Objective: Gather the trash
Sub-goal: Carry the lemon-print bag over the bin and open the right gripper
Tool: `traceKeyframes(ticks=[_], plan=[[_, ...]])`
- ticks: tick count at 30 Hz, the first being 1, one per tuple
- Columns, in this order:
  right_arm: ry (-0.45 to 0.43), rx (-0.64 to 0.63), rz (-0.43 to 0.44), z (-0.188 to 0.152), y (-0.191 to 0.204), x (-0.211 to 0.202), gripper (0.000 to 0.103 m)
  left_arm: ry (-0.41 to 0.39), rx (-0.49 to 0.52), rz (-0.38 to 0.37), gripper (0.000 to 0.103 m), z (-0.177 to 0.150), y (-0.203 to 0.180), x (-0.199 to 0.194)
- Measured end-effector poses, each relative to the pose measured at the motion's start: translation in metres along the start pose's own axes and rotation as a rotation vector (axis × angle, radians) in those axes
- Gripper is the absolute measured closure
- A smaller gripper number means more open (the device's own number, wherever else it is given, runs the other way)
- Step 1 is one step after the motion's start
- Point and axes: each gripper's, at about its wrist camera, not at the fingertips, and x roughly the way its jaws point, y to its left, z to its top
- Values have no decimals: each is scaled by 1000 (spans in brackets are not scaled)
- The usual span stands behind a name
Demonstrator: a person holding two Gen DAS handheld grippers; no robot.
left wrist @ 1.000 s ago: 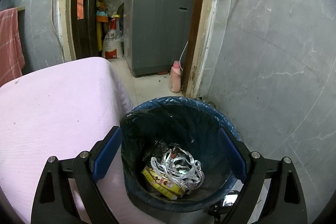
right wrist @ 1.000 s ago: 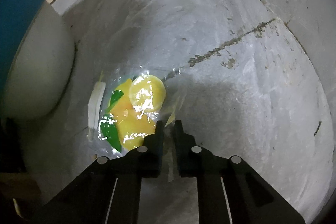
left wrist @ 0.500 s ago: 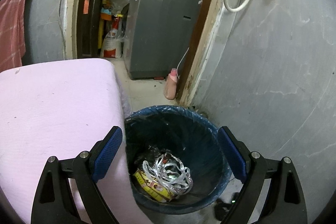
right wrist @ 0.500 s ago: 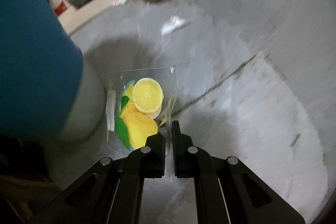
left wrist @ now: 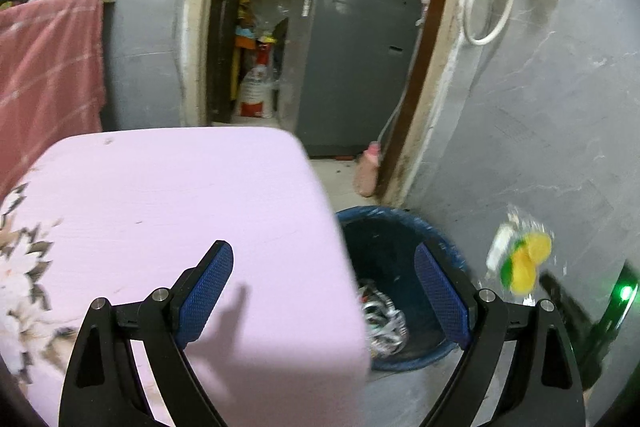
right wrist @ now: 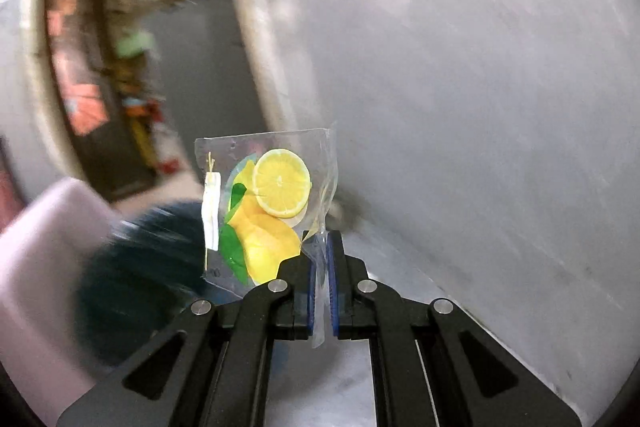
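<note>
Left wrist view: round blue bin (left wrist: 400,223), lined with dark plastic, holding crumpled silvery wrappers (left wrist: 382,319); it stands on the floor beside the pink cloth-covered surface (left wrist: 180,211). Left gripper (left wrist: 324,295), blue textured pads spread wide, nothing between them, above the bin. Blurred lemon-print wrapper (left wrist: 520,259) to the bin's right. Right wrist view: right gripper (right wrist: 322,267) clamped on the clear, crinkled wrapper's (right wrist: 272,203) lower corner; wrapper upright, right of the bin (right wrist: 148,251).

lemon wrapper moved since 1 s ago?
Yes. The lemon wrapper, pinched in the right claw, went up off the grey floor; the bin now sits below it.
</note>
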Motion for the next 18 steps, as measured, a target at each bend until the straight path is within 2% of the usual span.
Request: traceKeyframes(ticks=[3,6,9,11,12,13,17,18], plan=[[61,-53,104,9,48,11,99,1,-1,36,14,-6,10,-9],[128,-114,151,7,85,23,97,-1,-15,62,14,-11,21,-21],[177,-132,177,0,106,26,95,-2,-33,75,14,-15,29,-30],[199,-127,189,-1,112,31,89,1,-41,76,14,-16,33,-33],[190,-130,186,0,115,30,78,1,-43,79,14,-18,34,-36],[180,-133,185,-1,119,26,73,1,-44,83,14,-19,35,-39],[158,-165,156,3,126,14,68,3,-66,85,14,-24,39,-51],[154,-170,147,2,126,13,62,2,-76,83,14,-26,40,-56]])
